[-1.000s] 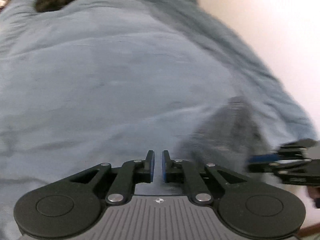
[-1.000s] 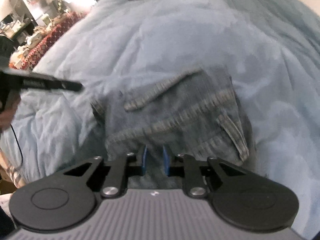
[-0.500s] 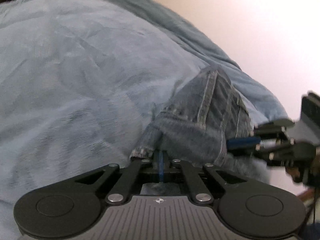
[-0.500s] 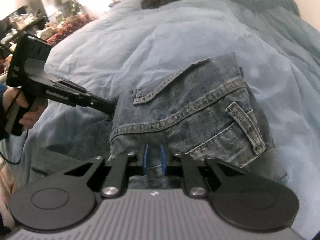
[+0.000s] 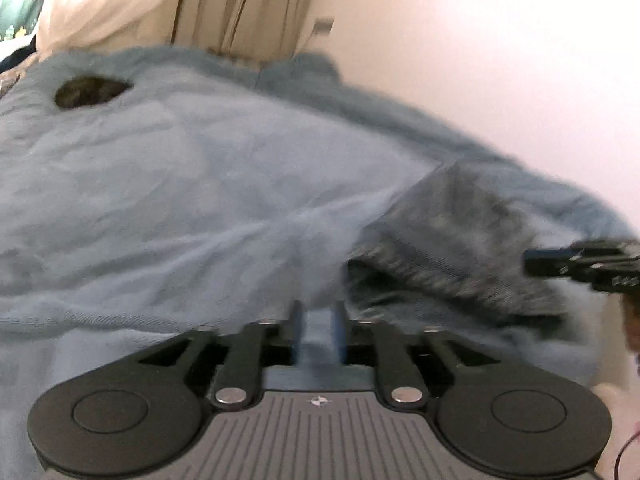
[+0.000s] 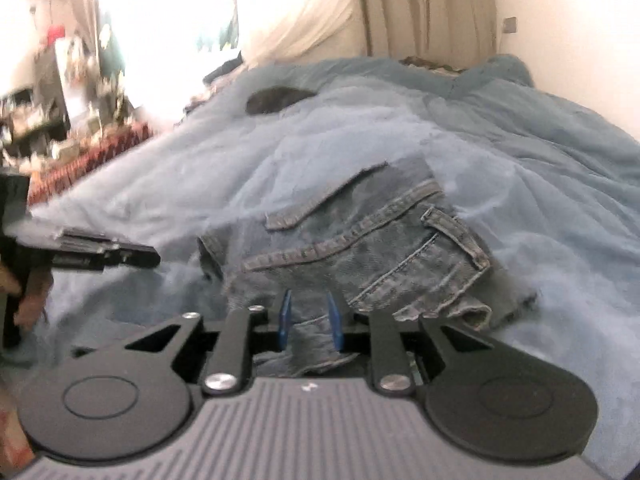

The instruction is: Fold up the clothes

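Observation:
A folded pair of blue denim shorts (image 6: 360, 248) lies on a light blue blanket (image 6: 540, 208); it also shows blurred in the left wrist view (image 5: 452, 248). My left gripper (image 5: 318, 332) is open over the blanket just left of the shorts, holding nothing. My right gripper (image 6: 308, 320) is open with the shorts' near edge lying between its fingers. Each gripper shows in the other's view: the right gripper (image 5: 580, 264) beside the shorts, the left gripper (image 6: 108, 256) left of them.
A dark round patch (image 6: 276, 100) sits far back on the blanket. A wall (image 5: 500, 60) runs along the bed's right side, with curtains (image 6: 420, 8) behind. Cluttered furniture (image 6: 60, 100) stands left of the bed.
Both grippers have opened and let go of the shorts. Both have pulled back and tilted up, so the curtains and wall now show.

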Tool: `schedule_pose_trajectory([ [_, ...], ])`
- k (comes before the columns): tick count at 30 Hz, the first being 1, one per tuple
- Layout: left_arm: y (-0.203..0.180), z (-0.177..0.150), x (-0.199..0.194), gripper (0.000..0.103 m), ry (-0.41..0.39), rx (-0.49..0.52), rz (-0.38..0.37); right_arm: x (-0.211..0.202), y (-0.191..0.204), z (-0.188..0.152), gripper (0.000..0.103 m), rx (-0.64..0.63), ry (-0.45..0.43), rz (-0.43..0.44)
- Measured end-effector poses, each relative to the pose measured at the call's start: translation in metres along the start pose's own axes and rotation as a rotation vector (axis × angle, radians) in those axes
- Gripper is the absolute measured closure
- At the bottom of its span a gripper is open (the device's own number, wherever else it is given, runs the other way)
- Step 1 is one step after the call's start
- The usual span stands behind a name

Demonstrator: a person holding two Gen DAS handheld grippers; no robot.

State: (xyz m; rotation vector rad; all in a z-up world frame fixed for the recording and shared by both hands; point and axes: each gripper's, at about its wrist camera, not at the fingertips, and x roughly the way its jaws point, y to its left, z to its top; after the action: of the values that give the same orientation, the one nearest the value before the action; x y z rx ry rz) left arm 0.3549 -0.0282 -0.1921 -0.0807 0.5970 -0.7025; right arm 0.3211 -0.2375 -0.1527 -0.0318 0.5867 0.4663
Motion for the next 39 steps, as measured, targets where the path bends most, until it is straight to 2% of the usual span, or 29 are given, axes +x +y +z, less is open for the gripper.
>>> schedule_pose_trajectory([
  [2, -0.009, 0.000, -0.010, 0.055, -0.047, 0.020, 0.000, -0.016, 0.004, 0.000, 0.073, -0.001, -0.033, 0.001],
  [3, -0.014, 0.001, -0.009, 0.055, -0.052, 0.032, 0.013, -0.023, 0.004, 0.000, 0.073, -0.003, -0.044, -0.001],
  [7, -0.019, 0.008, 0.015, 0.056, 0.004, 0.061, 0.033, -0.044, -0.003, 0.002, 0.067, -0.011, -0.073, -0.024],
  [13, -0.013, 0.015, 0.061, 0.058, 0.082, 0.100, 0.050, -0.046, -0.048, 0.003, 0.066, 0.014, -0.058, -0.137],
  [16, -0.008, 0.018, 0.072, 0.059, 0.089, 0.055, 0.004, -0.044, -0.080, 0.002, 0.061, 0.072, -0.047, -0.190],
  [19, -0.005, 0.018, 0.078, 0.066, 0.088, 0.003, -0.033, -0.038, -0.111, -0.001, 0.057, 0.194, -0.038, -0.160],
  [21, -0.002, 0.016, 0.080, 0.076, 0.088, -0.041, -0.064, -0.032, -0.126, -0.001, 0.050, 0.259, -0.039, -0.134],
  [23, 0.003, 0.015, 0.081, 0.085, 0.090, -0.103, -0.102, -0.022, -0.130, 0.003, 0.034, 0.254, -0.052, -0.125],
  [25, 0.009, 0.014, 0.082, 0.087, 0.092, -0.182, -0.123, -0.006, -0.133, 0.009, 0.022, 0.227, -0.033, -0.099],
  [26, 0.012, 0.014, 0.082, 0.088, 0.094, -0.211, -0.134, 0.004, -0.137, 0.010, 0.022, 0.234, -0.009, -0.073],
  [28, 0.016, 0.014, 0.083, 0.089, 0.098, -0.250, -0.152, 0.026, -0.148, 0.011, 0.023, 0.268, 0.053, -0.009],
  [31, 0.023, 0.013, 0.085, 0.089, 0.109, -0.325, -0.189, 0.028, -0.150, 0.012, 0.024, 0.284, 0.054, 0.021],
  [33, 0.028, 0.013, 0.089, 0.091, 0.127, -0.381, -0.217, 0.027, -0.150, 0.013, 0.035, 0.293, 0.047, 0.035],
  [35, 0.029, 0.014, 0.092, 0.091, 0.125, -0.403, -0.217, 0.026, -0.150, 0.014, 0.063, 0.301, 0.040, 0.048],
  [39, 0.027, 0.022, 0.074, 0.094, 0.058, -0.453, -0.216, 0.024, -0.150, 0.015, 0.071, 0.317, 0.025, 0.076],
])
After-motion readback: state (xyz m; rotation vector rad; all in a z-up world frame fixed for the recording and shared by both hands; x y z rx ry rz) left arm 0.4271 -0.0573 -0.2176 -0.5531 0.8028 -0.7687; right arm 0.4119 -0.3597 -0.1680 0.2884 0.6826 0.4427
